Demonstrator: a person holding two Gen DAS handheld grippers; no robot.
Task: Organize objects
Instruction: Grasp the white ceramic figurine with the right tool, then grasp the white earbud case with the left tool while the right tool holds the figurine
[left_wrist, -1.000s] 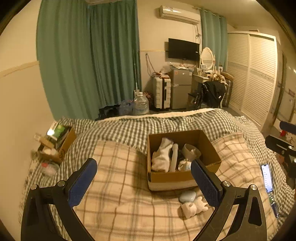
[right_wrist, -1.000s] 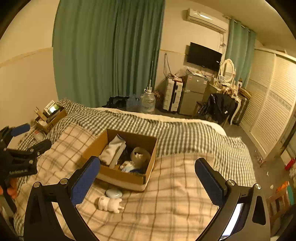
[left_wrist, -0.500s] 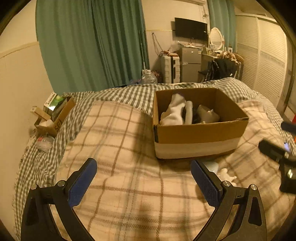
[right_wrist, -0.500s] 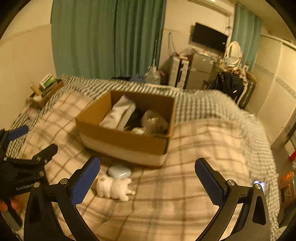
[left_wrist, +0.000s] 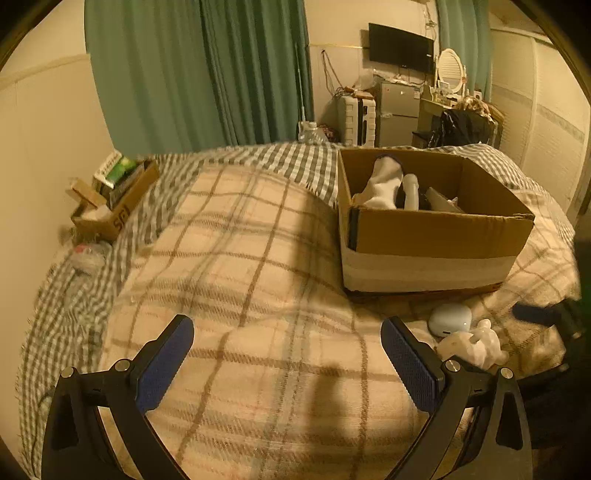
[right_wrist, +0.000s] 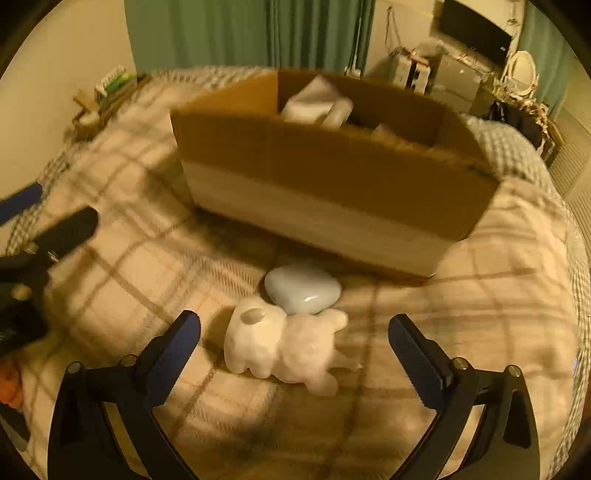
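Observation:
A cardboard box (left_wrist: 432, 236) (right_wrist: 332, 173) stands on the plaid blanket and holds white socks and other items. In front of it lie a pale blue rounded case (right_wrist: 302, 288) (left_wrist: 450, 319) and a white animal figurine (right_wrist: 286, 349) (left_wrist: 474, 347) on its side, touching each other. My right gripper (right_wrist: 294, 334) is open and low over the blanket, with the figurine between its fingers and untouched. My left gripper (left_wrist: 287, 341) is open and empty over bare blanket, left of the two items.
A small open cardboard box with packets (left_wrist: 114, 199) sits at the bed's left edge by the wall. Green curtains (left_wrist: 199, 74), a fridge and a dresser stand beyond the bed. The left gripper shows at the left in the right wrist view (right_wrist: 33, 236).
Both grippers have dropped down toward the blanket and moved closer to the box. The right gripper has closed in around the figurine. Both stay open.

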